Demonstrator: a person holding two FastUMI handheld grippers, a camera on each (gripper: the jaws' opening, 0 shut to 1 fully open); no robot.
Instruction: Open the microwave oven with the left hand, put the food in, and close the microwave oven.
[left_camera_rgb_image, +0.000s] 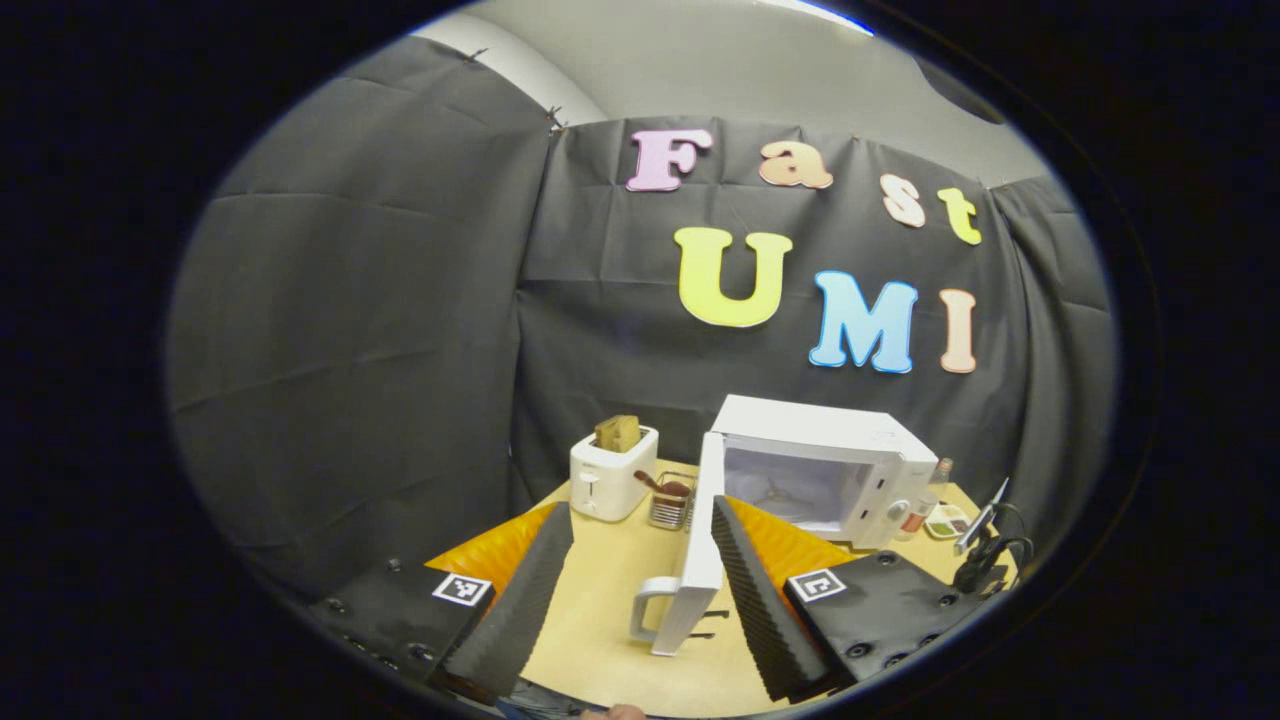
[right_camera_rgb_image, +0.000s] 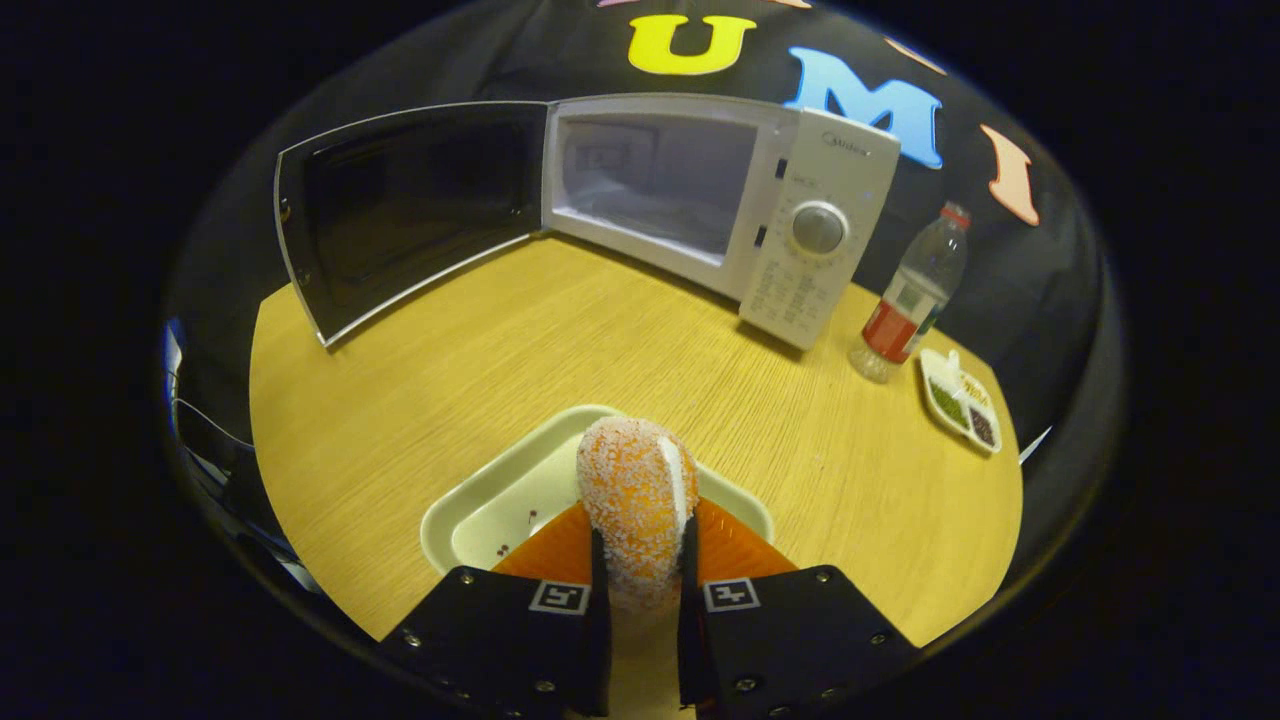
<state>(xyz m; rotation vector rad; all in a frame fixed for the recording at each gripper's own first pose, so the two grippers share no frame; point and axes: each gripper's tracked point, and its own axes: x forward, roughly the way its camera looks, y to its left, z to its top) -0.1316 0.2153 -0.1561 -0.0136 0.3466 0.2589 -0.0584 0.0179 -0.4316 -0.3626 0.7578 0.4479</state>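
Left gripper view: my left gripper hangs over the table with its jaws spread and nothing between them. The microwave oven stands ahead at the back of the table, its door swung out toward me so that I see it edge-on, the handle pointing into the gap between my fingers but apart from them. The cavity looks bare apart from its turntable. Left of the oven stand a toaster with bread in its slot and a small wire basket.

Right gripper view: my right gripper has its jaws pinching the food, an orange sugar-dusted doughnut held on edge, one finger pressing each flat side. It sits just above a pale tray at the near edge of the table. The oven lies well ahead, beyond a stretch of bare wood, its door opened wide to the left and the opening facing me, slightly left of my line. A bottle and a small dish stand to the right of the control panel.

Opening looks done; carrying the food in is the step in hand. I judge it best to lift clear of the tray rim, keep a gentle pinch so the soft doughnut isn't crushed, travel low, and enter squarely, away from the door and panel.
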